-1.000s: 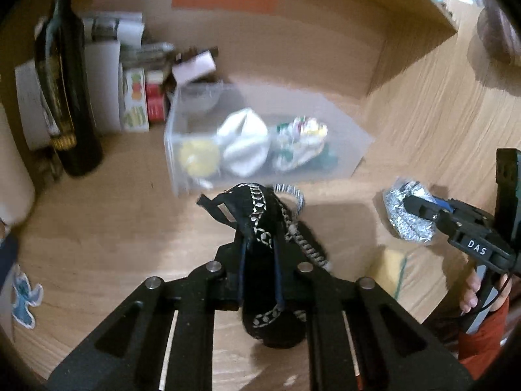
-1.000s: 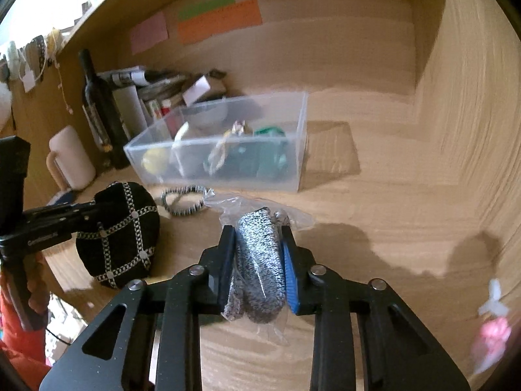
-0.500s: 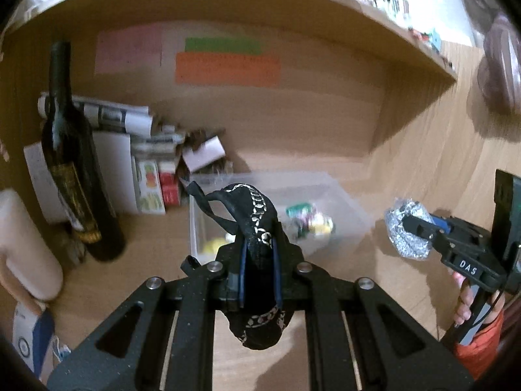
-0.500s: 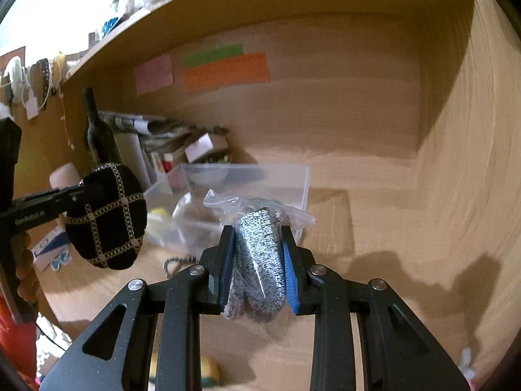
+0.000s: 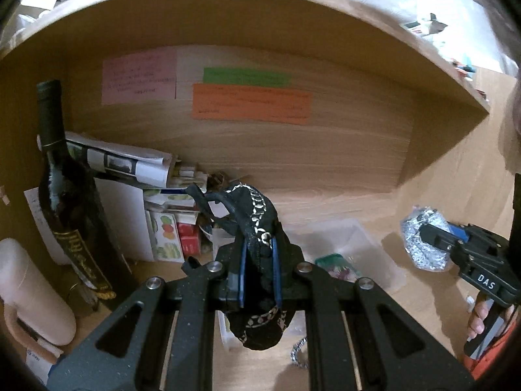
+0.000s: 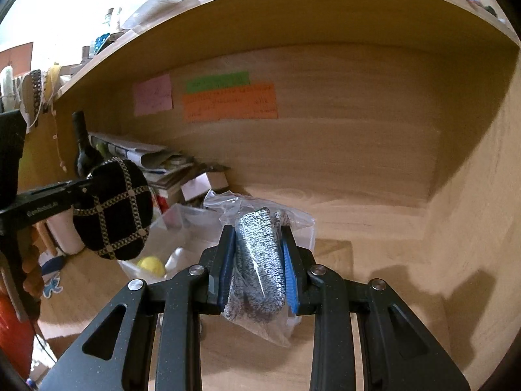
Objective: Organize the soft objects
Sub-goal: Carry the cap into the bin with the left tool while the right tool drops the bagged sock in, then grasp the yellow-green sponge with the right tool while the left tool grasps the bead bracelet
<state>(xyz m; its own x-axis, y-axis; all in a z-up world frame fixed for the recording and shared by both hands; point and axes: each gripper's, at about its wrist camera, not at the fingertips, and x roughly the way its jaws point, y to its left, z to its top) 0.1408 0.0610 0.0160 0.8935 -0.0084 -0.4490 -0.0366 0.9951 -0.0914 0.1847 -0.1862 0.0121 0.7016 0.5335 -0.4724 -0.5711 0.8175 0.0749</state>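
Left gripper (image 5: 257, 270) is clamped tight on the black pouch (image 5: 257, 228), the one with the silver chain grid, and it hangs in the air above the desk. From the right wrist view that pouch (image 6: 112, 208) sits out at the left, in front of the wine bottle (image 6: 83, 150). Right gripper (image 6: 259, 264) is squeezing the bagged grey knit (image 6: 259, 257), a speckled roll inside a clear plastic bag, also held up off the wood. From the left wrist view the same bundle (image 5: 423, 244) shows at the far right, glinting in its wrapper.

Below and between the two loads lies the clear plastic bin (image 5: 351, 244). A yellow ball (image 6: 151, 265) sits inside it, with something green and patterned beside it, too blurred to name. A loose chain strap (image 5: 298, 355) lies on the desk (image 6: 407, 293) just under the left gripper.

Crowding the back left corner: the dark wine bottle (image 5: 68, 195), rolled papers (image 5: 123, 163), and small boxes (image 5: 169, 238) standing close against the bin's far side. A pale mug (image 5: 29, 293) stands at the left edge. Pink, green and orange notes (image 5: 250, 104) are stuck on the back panel.
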